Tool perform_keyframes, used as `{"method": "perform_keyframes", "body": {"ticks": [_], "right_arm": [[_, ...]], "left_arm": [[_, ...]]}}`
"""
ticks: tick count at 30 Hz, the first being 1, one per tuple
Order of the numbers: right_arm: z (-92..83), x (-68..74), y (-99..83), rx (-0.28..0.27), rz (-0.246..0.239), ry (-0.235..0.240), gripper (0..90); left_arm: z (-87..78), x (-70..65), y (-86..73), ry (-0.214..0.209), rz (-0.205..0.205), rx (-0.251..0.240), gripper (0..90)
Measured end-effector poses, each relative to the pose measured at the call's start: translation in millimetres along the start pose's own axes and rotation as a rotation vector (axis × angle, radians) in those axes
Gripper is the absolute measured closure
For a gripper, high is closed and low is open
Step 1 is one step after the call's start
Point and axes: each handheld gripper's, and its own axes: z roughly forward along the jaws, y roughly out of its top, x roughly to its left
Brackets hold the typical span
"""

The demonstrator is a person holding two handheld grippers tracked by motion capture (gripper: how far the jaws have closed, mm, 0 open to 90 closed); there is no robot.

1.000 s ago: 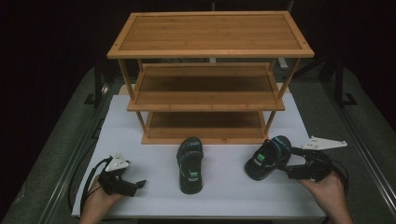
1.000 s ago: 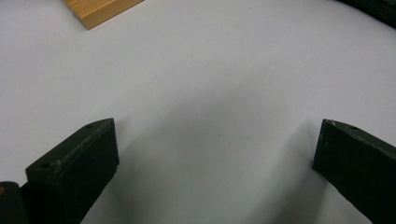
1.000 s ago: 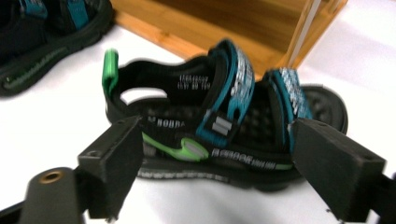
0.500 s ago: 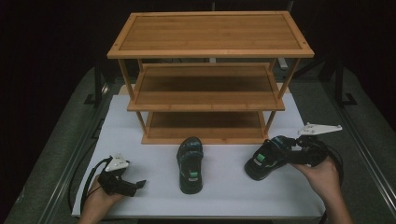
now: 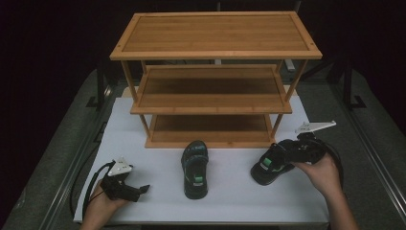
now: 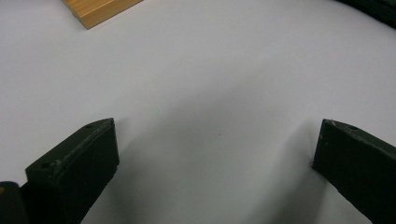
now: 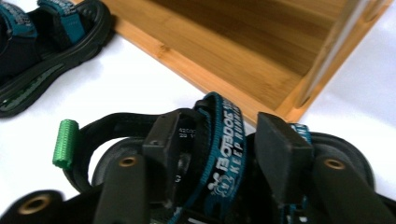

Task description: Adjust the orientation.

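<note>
Two black sandals with teal straps lie on the white mat point(image 5: 230, 201) in front of a bamboo shoe rack point(image 5: 215, 52). One sandal point(image 5: 195, 170) is at the middle, toe towards me. The other sandal point(image 5: 265, 168) lies at the right. My right gripper point(image 5: 280, 155) reaches over it from the right. In the right gripper view my right gripper point(image 7: 219, 135) has its jaws on either side of the teal lettered strap point(image 7: 224, 154); they have just been closing, and a small gap still shows by one pad. My left gripper point(image 5: 141, 188) rests open at the front left, with bare mat between its jaws point(image 6: 215, 140).
The rack has three shelves and its bottom shelf point(image 7: 224, 46) is just behind the right sandal. The middle sandal point(image 7: 42, 56) lies off to the left in the right gripper view. A green pull tab point(image 7: 65, 142) sticks out of the right sandal. Grey table borders the mat.
My right gripper has moved left and turned over the right sandal, and its jaws now straddle the strap. The left gripper and the middle sandal have not moved.
</note>
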Motion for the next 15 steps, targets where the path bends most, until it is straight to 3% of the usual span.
{"method": "perform_keyframes", "body": {"ticks": [15], "right_arm": [[6.0, 0.8, -0.1, 0.044, 0.001, 0.014, 63.4]], "left_arm": [[0.1, 0.1, 0.0, -0.001, -0.002, 0.000, 0.0]]}}
